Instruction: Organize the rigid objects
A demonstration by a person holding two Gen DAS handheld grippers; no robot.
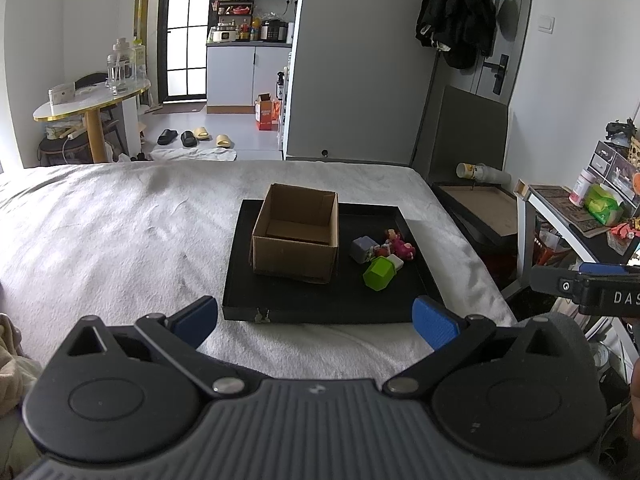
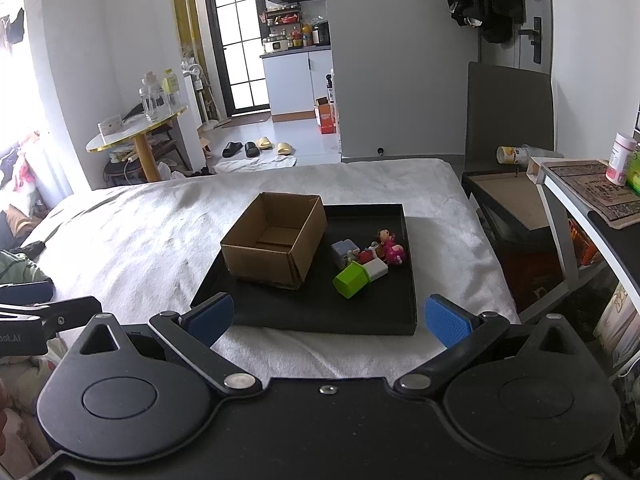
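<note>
a small home: bed [image 1: 120, 216], kitchenette counter [image 1: 248, 44], slippers [image 1: 196, 136] by the door

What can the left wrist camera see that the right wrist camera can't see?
Only the left wrist view shows the green packet on the side shelf.

Only the right wrist view shows the bright window area with hanging clothes at far left.

Both show the open brown cardboard box on the flat black tray, the lime green plastic block, the pink doll figure, and open grippers: left gripper, right gripper.
</note>
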